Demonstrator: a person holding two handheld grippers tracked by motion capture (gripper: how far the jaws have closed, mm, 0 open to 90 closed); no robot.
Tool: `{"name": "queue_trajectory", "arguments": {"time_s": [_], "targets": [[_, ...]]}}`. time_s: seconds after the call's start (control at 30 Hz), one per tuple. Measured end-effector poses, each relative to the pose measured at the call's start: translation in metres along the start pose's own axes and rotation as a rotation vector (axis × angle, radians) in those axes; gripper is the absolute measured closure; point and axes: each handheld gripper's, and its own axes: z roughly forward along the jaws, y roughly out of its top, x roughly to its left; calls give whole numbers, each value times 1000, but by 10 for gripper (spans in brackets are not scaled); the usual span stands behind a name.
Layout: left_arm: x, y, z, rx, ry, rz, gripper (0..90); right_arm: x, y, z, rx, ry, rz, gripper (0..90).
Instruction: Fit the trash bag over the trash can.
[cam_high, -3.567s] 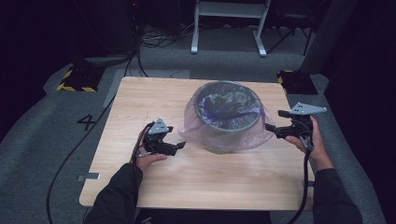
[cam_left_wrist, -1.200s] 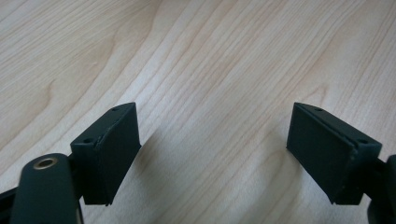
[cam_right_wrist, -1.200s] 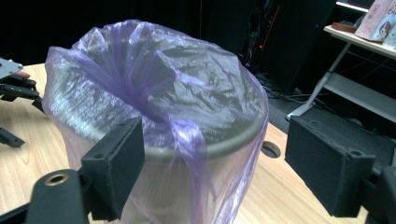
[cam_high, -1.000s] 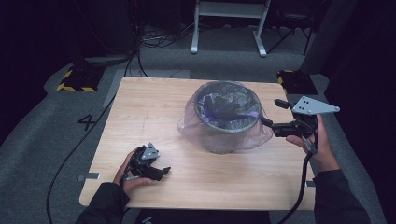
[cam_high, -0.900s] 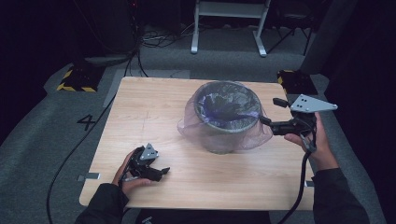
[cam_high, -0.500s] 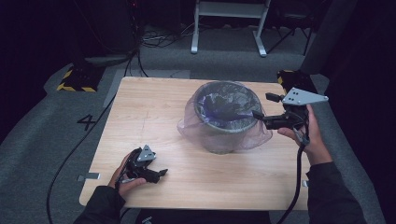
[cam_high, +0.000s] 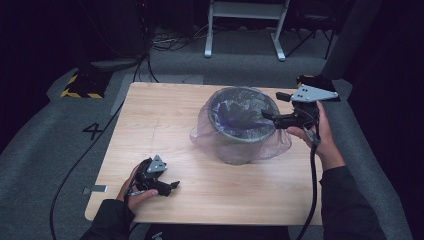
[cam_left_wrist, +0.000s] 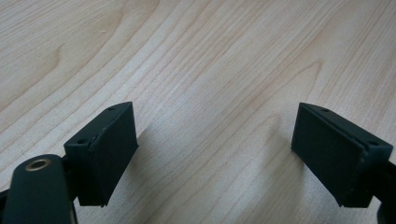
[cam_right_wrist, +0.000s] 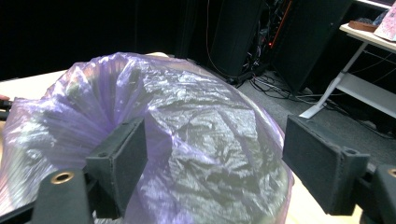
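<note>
Pale wood grain runs under everything nearest me: the light wooden tabletop (cam_high: 165, 125), and down at its near left corner the left gripper (cam_high: 167, 186) lies parked in the person's hand, jaws spread wide with nothing between them. I'd say it's parked there simply to keep clear while the other hand works. The left gripper view shows what the high view cannot: two black pads (cam_left_wrist: 105, 149) standing well apart, with bare board in the gap.

Farther in, mid-table and towards the right, stands the dark round bin (cam_high: 240, 150) dressed in a thin translucent purple bag (cam_high: 272, 145), its skirt draped down the outside and pooling on the wood. The right gripper (cam_high: 267, 117) reaches level over the right side of the rim. Its jaws have just been closing a little, yet they stand wide, gripping nothing that I can see. The right gripper view shows crinkled purple film (cam_right_wrist: 196, 140) bulging beyond the gap, apparently untouched by the pads. It looks poised to tuck or pinch the liner.
</note>
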Motion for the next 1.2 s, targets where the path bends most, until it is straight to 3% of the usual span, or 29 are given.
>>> {"name": "queue_trajectory", "arguments": {"time_s": [0.23, 0.47, 0.67, 0.77, 0.93, 1.2], "targets": [[0, 0, 0, 0, 0, 0, 138, 2, 5, 14, 10, 19, 1, 288], [0, 0, 0, 1, -1, -1, 138, 4, 13, 28, 28, 78, 29, 393], [0, 0, 0, 0, -1, 0, 138, 9, 14, 40, 66, 107, 1, 401], [0, 0, 0, 0, -1, 0, 138, 12, 14, 43, 70, 151, -12, 419], [0, 0, 0, 1, 0, 0, 138, 15, 13, 54, 132, 177, -58, 440], [0, 0, 0, 0, -1, 0, 138, 9, 10, 78, 252, 175, -56, 408]]}}
